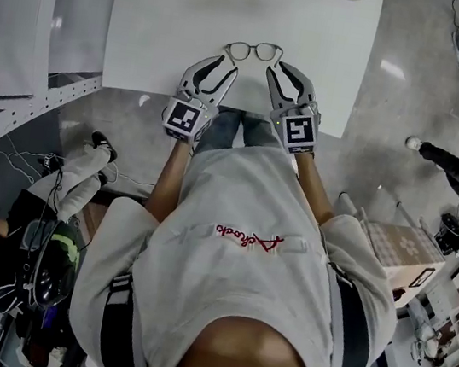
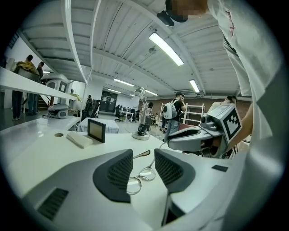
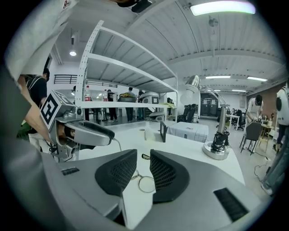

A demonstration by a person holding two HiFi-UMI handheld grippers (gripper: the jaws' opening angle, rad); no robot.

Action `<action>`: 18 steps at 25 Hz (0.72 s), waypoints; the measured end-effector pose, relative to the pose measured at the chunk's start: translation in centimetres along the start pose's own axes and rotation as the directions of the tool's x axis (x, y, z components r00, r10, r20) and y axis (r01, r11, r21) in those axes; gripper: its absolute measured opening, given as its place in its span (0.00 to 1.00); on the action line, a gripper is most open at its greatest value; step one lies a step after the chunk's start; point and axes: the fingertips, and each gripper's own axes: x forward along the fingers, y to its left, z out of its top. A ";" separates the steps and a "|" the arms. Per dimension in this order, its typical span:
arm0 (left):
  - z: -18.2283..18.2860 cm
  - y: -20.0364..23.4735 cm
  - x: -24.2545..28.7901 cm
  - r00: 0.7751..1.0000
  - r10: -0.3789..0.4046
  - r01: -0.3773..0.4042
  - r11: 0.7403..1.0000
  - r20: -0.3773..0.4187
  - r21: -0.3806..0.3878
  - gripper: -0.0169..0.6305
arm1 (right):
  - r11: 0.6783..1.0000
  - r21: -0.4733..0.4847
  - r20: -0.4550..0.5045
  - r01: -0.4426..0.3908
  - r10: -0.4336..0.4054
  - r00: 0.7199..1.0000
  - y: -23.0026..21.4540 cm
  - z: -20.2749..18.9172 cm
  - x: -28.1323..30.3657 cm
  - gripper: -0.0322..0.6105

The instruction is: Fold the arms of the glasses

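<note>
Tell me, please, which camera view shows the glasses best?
The head view: the glasses lie unhidden on the table, both lenses visible. The left gripper view shows both lenses partly and one arm tip; the right gripper view, one lens and an arm tip.

A white counter point(image 1: 167, 30) stands on a glossy grey floor point(image 1: 407, 42) in a large workshop lit by long ceiling lights point(image 2: 166, 48), with a white shelf rack point(image 3: 128, 67) alongside and dark office chairs point(image 3: 187, 113) farther back.
</note>
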 end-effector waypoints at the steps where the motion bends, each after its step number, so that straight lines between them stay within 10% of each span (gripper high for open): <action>1: 0.0 0.0 0.0 1.000 -0.001 0.001 1.000 -0.005 0.002 0.25 | 1.000 -0.008 -0.001 -0.003 0.003 1.000 0.1 0.1 0.1 0.23; 18: -0.1 -0.1 1.2 0.999 -0.032 0.032 0.999 -0.013 -0.004 0.25 | 0.997 -0.077 -0.017 0.007 -0.009 1.000 -0.1 0.2 0.9 0.12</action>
